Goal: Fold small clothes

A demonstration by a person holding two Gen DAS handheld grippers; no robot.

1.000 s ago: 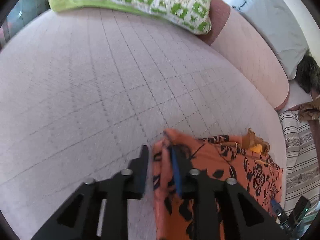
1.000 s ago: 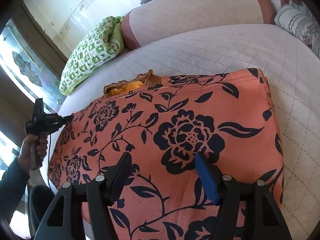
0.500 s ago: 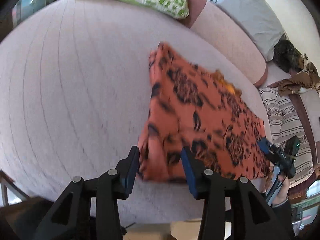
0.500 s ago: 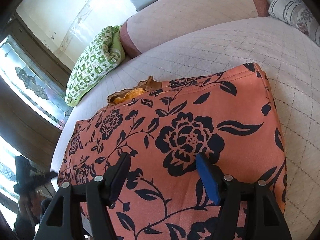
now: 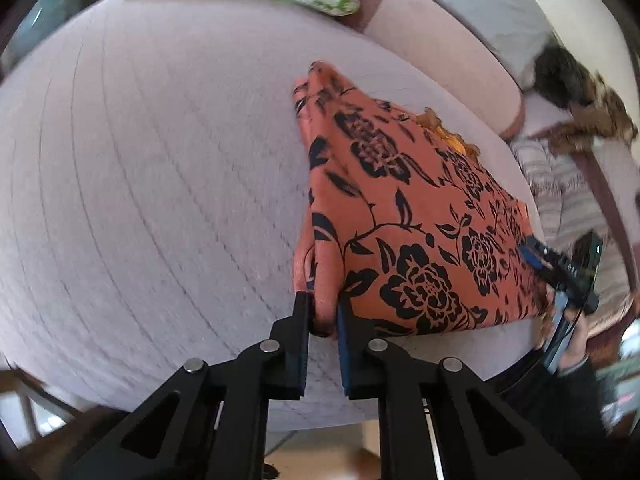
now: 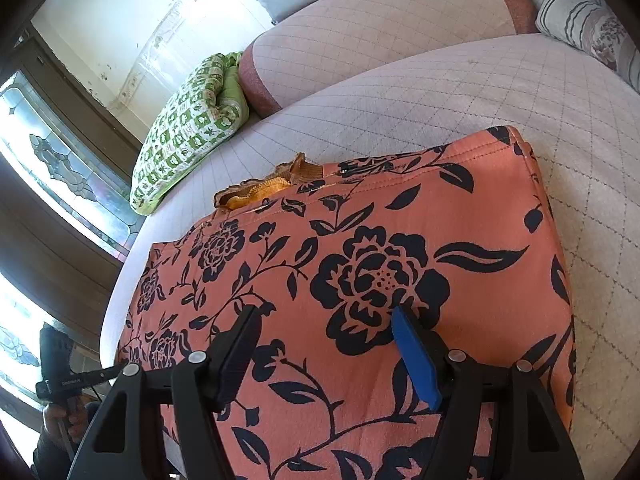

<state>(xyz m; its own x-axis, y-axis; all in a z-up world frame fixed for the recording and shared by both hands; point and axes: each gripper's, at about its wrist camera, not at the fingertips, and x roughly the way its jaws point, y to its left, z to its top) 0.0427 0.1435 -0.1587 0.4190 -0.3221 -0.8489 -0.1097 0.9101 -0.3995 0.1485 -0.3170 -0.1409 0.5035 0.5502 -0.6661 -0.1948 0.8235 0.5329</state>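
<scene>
Left claw (image 5: pixel 323 316): clamped on the near left corner of the floral cloth (image 5: pixel 404 220).
Bed (image 5: pixel 160 184): wide bare quilt left of the cloth's left edge.
Floral cloth: folded, lying flat near the bed's front edge.
Right claw (image 6: pixel 324 320): spread apart above the cloth, gripping nothing.

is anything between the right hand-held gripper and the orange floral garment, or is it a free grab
Nothing visible is in the way. The right hand-held gripper is open directly over the orange floral garment, with only fabric between its fingers. The left hand-held gripper is already shut on the garment's near corner.
</scene>
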